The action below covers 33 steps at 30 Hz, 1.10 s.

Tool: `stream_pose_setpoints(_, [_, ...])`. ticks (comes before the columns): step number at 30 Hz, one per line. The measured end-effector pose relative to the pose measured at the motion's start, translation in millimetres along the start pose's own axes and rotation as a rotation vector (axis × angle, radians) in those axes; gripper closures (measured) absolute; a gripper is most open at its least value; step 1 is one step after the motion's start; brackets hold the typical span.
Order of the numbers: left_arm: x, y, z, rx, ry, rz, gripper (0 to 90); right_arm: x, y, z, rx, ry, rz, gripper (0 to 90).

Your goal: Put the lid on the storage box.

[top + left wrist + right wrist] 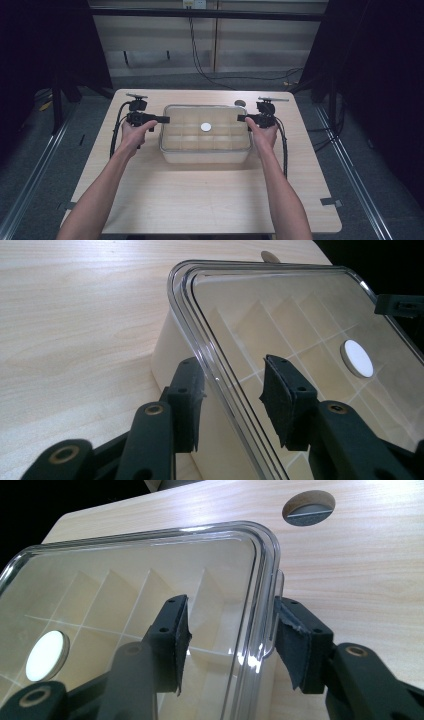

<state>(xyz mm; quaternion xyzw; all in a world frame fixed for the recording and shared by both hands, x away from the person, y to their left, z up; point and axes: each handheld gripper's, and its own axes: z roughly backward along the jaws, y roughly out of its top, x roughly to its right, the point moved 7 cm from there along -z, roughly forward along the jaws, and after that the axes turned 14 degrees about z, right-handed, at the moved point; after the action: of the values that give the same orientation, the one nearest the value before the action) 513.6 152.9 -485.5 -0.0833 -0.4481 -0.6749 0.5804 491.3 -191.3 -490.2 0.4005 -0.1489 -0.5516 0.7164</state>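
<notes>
A clear plastic box (205,142) with a see-through lid (280,320) stands at the middle of the table, its inside split into several compartments. A white round disc (206,127) sits at the lid's centre. My left gripper (167,119) is at the box's left rim, its jaws straddling the lid's edge (220,385) with a gap on each side. My right gripper (240,118) is at the right rim in the same way: one pad (175,640) stands over the lid (125,570) and the other pad (295,650) outside the rim. Neither pad presses on the plastic.
The box rests on a light wooden table (200,200) with bare wood in front of it and at both sides. A round cable hole (240,103) lies just behind the box's right corner. Black cables trail from both grippers along the forearms.
</notes>
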Motion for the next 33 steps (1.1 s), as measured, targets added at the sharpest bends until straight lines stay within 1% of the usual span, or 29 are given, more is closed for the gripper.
stream_pose_setpoints(2, [-0.7, -0.1, 0.2, -0.012, 0.006, -0.015, 59.6, 0.1, 0.1, -0.1, 0.0, -0.001, 0.0, 49.2])
stream_pose_setpoints(3, [-0.5, 0.2, -0.1, -0.012, 0.006, -0.012, 59.5, 0.3, 0.2, -0.1, -0.001, 0.002, 0.001, 49.3])
stream_pose_setpoints(5, [-1.7, -0.1, -0.5, -0.015, 0.012, -0.02, 59.2, 1.1, 0.2, -0.1, -0.001, 0.006, 0.003, 49.3])
stream_pose_setpoints(7, [-1.1, -1.2, -2.0, -0.016, 0.004, -0.008, 58.5, 1.1, 0.1, 0.1, -0.001, 0.004, 0.004, 49.2])
stream_pose_setpoints(8, [-1.1, -1.8, -2.5, -0.019, 0.004, -0.008, 58.2, 1.4, 0.1, 0.2, 0.001, 0.005, 0.012, 49.0])
stream_pose_setpoints(10, [-1.5, -2.4, -3.2, -0.021, 0.008, -0.022, 56.9, 1.4, -0.4, 1.1, -0.004, 0.005, 0.014, 48.7])
stream_pose_setpoints(11, [-0.3, -2.8, -3.8, -0.014, 0.013, -0.026, 56.2, 1.5, -0.6, 1.7, -0.006, 0.004, 0.021, 48.7])
stream_pose_setpoints(13, [0.3, -3.7, -2.9, -0.024, 0.025, -0.048, 54.5, 1.5, -0.7, 2.6, -0.009, -0.003, 0.032, 46.8])
stream_pose_setpoints(14, [0.1, -2.7, -2.1, -0.007, 0.042, -0.061, 53.6, 1.5, -0.6, 2.6, -0.012, -0.005, 0.04, 46.0])
stream_pose_setpoints(15, [0.6, -2.2, 0.0, 0.003, 0.055, -0.081, 56.4, 0.9, -0.8, 2.9, -0.017, -0.003, 0.04, 45.6])
stream_pose_setpoints(16, [0.7, -2.6, 1.5, -0.005, 0.062, -0.089, 57.0, 1.1, -1.1, 3.2, -0.019, -0.005, 0.044, 44.6])
stream_pose_setpoints(17, [1.7, -4.0, 2.6, -0.015, 0.055, -0.086, 55.5, 1.0, -1.7, 3.6, -0.021, -0.003, 0.05, 44.0])
stream_pose_setpoints(18, [1.2, -4.3, 3.8, -0.013, 0.057, -0.097, 52.6, 0.6, -2.3, 4.2, -0.019, 0.004, 0.048, 43.7])
stream_pose_setpoints(19, [1.0, -5.0, 6.1, -0.002, 0.059, -0.094, 50.2, 0.7, -2.7, 5.1, -0.02, 0.005, 0.045, 43.1])
stream_pose_setpoints(20, [0.6, -5.5, 7.7, 0.005, 0.053, -0.087, 48.6, 1.0, -2.7, 7.0, -0.012, 0.008, 0.039, 42.5])
stream_pose_setpoints(21, [-0.2, -6.1, 9.6, 0.005, 0.054, -0.09, 48.4, 1.7, -2.4, 8.8, -0.004, 0.007, 0.038, 42.2])
stream_pose_setpoints(22, [0.1, -6.5, 11.3, 0.011, 0.064, -0.088, 47.4, 2.4, -2.0, 10.9, 0.004, 0.007, 0.039, 41.5])
stream_pose_setpoints(24, [0.9, -6.8, 16.1, 0.015, 0.061, -0.102, 44.5, 1.9, -0.2, 16.2, 0.023, 0.012, 0.044, 40.4])
stream_pose_setpoints(25, [2.8, -7.3, 18.7, 0.022, 0.053, -0.1, 43.4, 0.8, 0.7, 18.8, 0.03, 0.017, 0.042, 39.6])
stream_pose_setpoints(27, [5.2, -8.2, 23.8, 0.028, 0.051, -0.114, 42.2, -2.6, 2.2, 22.8, 0.042, 0.038, 0.053, 38.0])
stream_pose_setpoints(30, [9.8, -10.3, 32.9, 0.04, 0.049, -0.132, 40.5, -8.3, 3.3, 29.3, 0.053, 0.039, 0.081, 36.2])
stream_pose_setpoints(32, [13.8, -13.0, 38.7, 0.046, 0.05, -0.147, 40.1, -12.0, 4.5, 34.1, 0.067, 0.048, 0.094, 35.8])
stream_pose_setpoints(33, [14.5, -13.8, 40.0, 0.045, 0.057, -0.154, 39.6, -13.9, 5.3, 38.0, 0.077, 0.045, 0.101, 35.4])
